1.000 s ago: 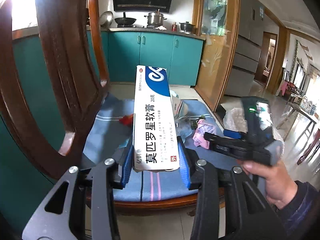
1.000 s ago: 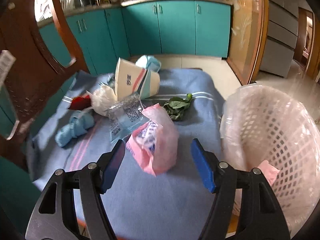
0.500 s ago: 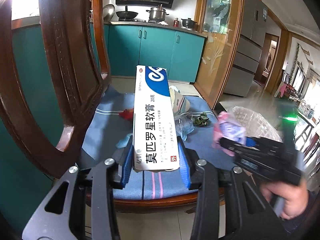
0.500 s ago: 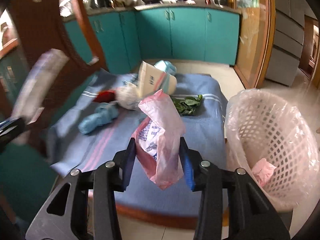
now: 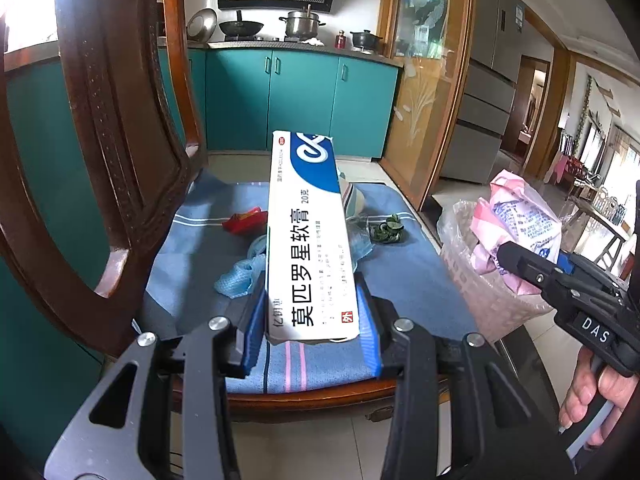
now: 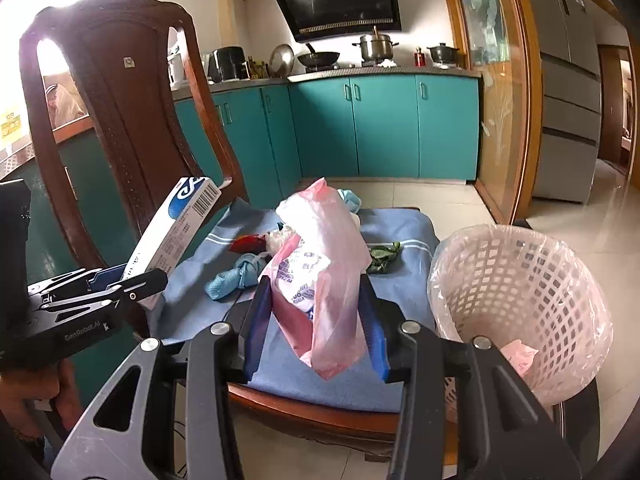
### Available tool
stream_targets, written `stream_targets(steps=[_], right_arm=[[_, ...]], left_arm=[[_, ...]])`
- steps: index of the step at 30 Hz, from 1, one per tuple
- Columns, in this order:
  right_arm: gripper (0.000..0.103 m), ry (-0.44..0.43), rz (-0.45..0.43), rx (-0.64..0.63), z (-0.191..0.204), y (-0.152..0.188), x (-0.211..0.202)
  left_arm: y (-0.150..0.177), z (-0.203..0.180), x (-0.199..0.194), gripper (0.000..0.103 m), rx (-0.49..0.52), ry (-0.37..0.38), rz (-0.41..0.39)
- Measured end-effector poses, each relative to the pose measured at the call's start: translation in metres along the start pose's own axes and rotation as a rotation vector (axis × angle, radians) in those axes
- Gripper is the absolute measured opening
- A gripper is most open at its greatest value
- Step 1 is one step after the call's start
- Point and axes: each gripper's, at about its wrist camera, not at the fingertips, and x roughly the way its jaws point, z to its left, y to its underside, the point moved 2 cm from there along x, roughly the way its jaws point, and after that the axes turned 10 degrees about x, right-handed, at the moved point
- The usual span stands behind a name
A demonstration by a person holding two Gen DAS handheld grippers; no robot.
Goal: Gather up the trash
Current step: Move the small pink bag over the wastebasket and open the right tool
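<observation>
Both tongs clenched: left tongs point(image 5: 312, 330) grasp ointment box point(image 5: 308, 240), right tongs point(image 6: 316, 332) pink bag point(image 6: 324, 280)

Both tools, left tool point(image 5: 311, 322) and right tool point(image 6: 316, 320), look black-framed, with blue pads and silver screws.

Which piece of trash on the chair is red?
The small red wrapper, lying near the chair back; the crumpled blue net and green leaves lie apart.
</observation>
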Motion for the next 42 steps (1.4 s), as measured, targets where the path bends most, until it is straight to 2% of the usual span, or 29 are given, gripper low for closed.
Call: stream_targets(steps=[42], right_arm=[[0.043, 0.009, 0.011, -0.008, -0.0030, 0.0022, 0.0052]], left_arm=[[0.0038, -0.0032, 0.0058, 0.041, 0.015, -0.003, 0.033]])
